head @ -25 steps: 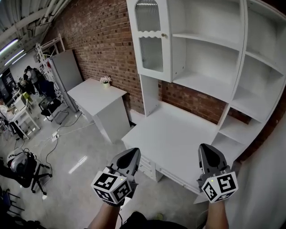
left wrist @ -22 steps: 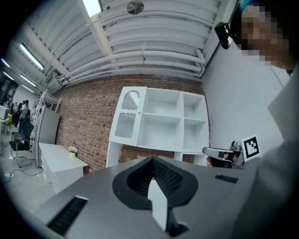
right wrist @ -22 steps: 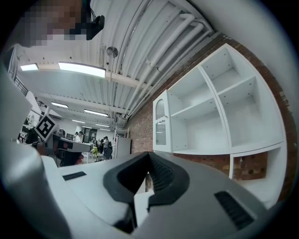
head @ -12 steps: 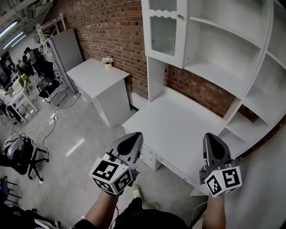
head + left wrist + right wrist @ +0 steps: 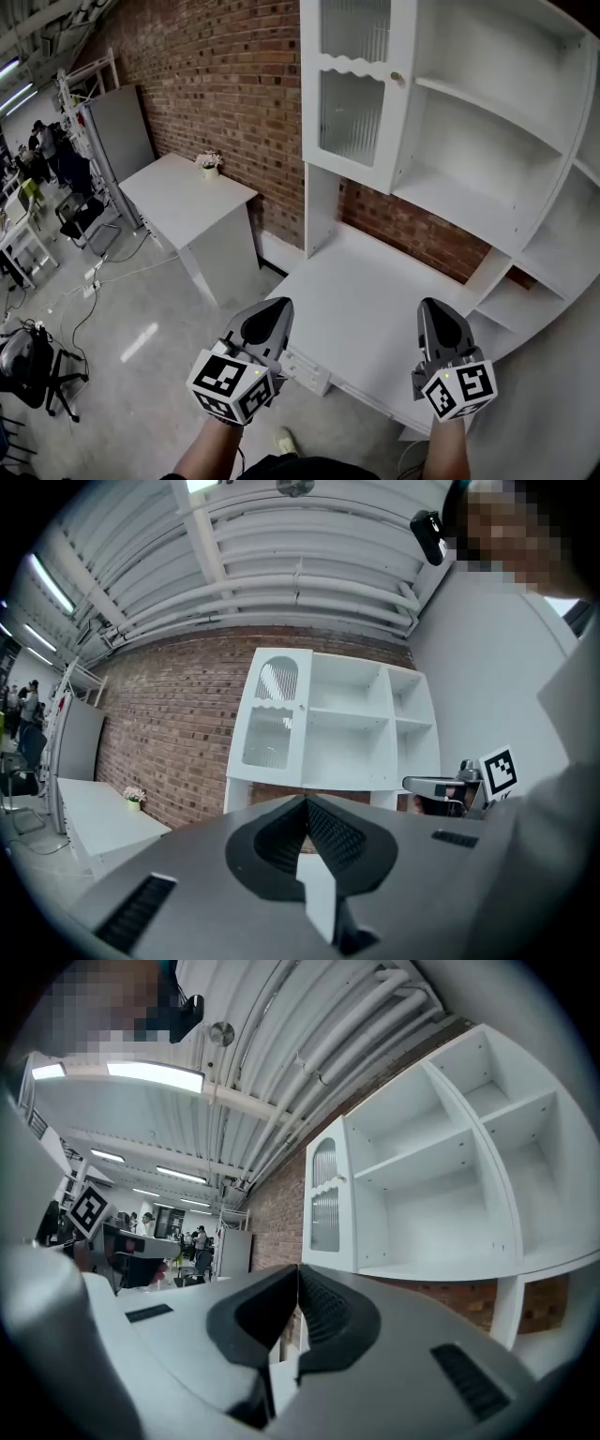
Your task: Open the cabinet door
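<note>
At the left gripper (image 5: 305,801): its 2 jaws are pressed together tip to tip, with nothing between them.
At the right gripper (image 5: 297,1269): its 2 jaws are likewise shut flat on each other and hold nothing.
Pose of the grippers: in the head view both point level and forward, side by side and well apart, over the front edge of the desk (image 5: 375,281).
Cabinet door (image 5: 356,94): white with 2 ribbed glass panes, at the upper left of the shelf unit (image 5: 487,159). It lies closed against its compartment. It is above and ahead of both grippers, and neither touches it.
Knob (image 5: 397,77): small and round, at the door's right edge.
Shelf unit: open white shelves to the right of the door, standing on the desk.
Brick wall (image 5: 216,84): red, behind the desk and the shelves.
Side table (image 5: 183,192): white, left of the desk against the wall, with a small flower pot (image 5: 208,163) on it.
Far left: a grey cabinet (image 5: 122,131) and people at desks, too small to make out.
</note>
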Demonstrator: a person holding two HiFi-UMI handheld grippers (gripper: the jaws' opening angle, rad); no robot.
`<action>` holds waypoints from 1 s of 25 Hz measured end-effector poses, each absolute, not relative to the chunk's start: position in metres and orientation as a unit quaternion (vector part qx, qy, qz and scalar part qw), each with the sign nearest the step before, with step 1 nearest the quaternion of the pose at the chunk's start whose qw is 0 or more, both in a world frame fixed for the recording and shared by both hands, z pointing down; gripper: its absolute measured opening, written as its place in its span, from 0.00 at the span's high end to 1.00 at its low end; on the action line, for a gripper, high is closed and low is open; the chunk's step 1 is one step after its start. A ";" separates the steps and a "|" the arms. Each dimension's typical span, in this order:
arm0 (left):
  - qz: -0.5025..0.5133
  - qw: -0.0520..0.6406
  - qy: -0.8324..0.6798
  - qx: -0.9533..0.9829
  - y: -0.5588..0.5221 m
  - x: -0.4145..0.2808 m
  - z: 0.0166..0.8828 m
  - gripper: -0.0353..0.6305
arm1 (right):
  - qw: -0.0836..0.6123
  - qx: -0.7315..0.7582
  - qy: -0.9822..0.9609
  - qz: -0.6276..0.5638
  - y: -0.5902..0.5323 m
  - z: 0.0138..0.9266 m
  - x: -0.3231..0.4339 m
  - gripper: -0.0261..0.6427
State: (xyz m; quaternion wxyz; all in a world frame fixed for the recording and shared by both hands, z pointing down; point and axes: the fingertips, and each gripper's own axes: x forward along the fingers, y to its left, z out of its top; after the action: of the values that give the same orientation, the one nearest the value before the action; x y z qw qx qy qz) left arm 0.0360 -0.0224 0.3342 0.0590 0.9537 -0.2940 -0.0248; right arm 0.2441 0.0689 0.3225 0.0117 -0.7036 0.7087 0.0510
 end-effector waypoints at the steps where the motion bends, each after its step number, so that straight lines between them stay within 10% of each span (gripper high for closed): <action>1: -0.024 0.059 -0.289 0.955 -0.032 0.035 0.334 0.94 | 0.012 -0.705 0.707 0.049 0.059 0.322 0.242 0.96; 18: -0.031 0.076 -0.248 0.965 -0.152 0.039 0.346 0.94 | -0.024 -0.741 0.670 0.038 -0.072 0.335 0.251 0.95; 25: -0.017 0.073 -0.262 0.962 -0.189 0.064 0.346 0.94 | -0.027 -0.746 0.663 0.048 -0.140 0.338 0.294 0.78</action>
State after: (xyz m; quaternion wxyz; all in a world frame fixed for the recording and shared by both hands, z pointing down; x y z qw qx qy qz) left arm 0.0640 -0.1887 0.3462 0.0731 0.9622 -0.2619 -0.0172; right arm 0.2943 -0.1396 0.3377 -0.0274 -0.7462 0.6634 0.0481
